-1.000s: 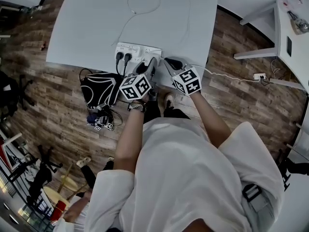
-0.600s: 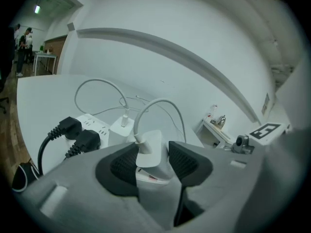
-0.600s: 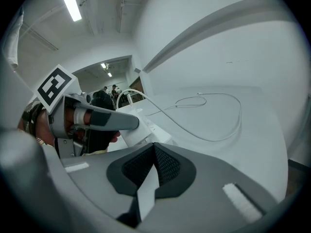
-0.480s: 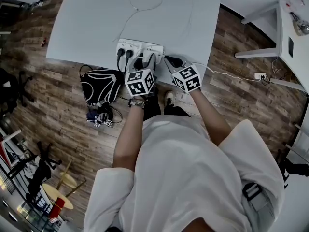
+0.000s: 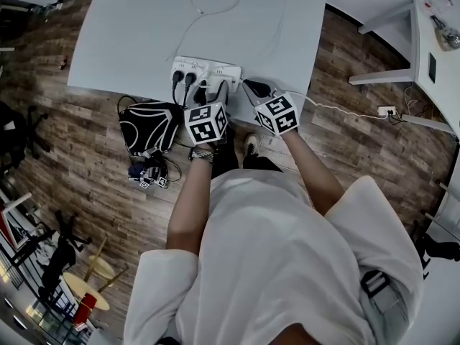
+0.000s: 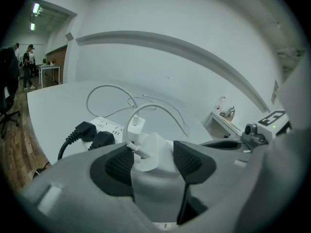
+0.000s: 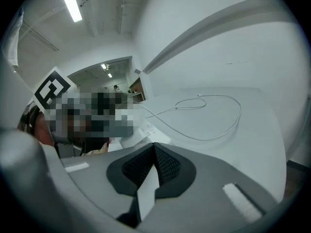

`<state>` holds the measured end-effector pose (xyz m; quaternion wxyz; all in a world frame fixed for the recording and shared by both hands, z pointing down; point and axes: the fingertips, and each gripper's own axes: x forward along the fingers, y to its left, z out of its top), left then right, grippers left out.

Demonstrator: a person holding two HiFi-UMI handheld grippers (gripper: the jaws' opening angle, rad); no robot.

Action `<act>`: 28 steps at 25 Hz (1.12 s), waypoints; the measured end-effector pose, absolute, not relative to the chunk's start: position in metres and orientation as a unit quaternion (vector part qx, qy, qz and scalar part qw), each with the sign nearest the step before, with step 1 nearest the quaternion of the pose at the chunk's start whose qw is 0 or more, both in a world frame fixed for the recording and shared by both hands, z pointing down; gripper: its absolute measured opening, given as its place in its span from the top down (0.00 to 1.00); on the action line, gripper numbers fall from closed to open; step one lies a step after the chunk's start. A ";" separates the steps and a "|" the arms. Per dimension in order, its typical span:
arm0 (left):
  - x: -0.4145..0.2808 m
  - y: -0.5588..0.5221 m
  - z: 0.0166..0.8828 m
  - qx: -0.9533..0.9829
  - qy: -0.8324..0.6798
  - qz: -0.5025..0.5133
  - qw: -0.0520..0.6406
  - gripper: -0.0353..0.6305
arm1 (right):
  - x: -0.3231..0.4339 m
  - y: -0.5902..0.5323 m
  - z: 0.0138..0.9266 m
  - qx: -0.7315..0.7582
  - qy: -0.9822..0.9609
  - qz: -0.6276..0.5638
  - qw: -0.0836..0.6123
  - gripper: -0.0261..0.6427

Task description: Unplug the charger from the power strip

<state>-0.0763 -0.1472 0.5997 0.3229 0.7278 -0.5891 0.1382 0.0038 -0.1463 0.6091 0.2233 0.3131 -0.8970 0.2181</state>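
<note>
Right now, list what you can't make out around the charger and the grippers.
- Charger: it stands between the left gripper's jaws, which have just been opening. Whether it's plugged in is hidden by the gripper's body in both the left gripper view and the head view.
- Power strip sockets: too small in the head view.
- Right gripper, jaws together: whether it touches the table is hidden under its own body.

White charger (image 6: 154, 149), black plugs (image 6: 86, 131) (white power strip (image 6: 108, 125))

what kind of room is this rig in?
Probably an office or lab workspace: a large white table carrying a power strip, another white desk to the right, wood-look plank floor underneath.
</note>
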 end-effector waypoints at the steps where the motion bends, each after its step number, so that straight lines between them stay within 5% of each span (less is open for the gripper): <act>1: -0.078 -0.146 0.600 0.726 -0.590 0.137 0.326 0.57 | 0.004 -0.146 0.609 0.313 -0.897 0.218 0.224 0.96; 7: -0.087 -0.136 0.611 0.712 -0.586 0.101 0.374 0.50 | 0.000 -0.142 0.606 0.308 -0.899 0.216 0.224 0.96; 28: -0.076 -0.111 0.613 0.729 -0.560 0.077 0.387 0.51 | -0.005 -0.125 0.615 0.293 -0.900 0.224 0.233 0.96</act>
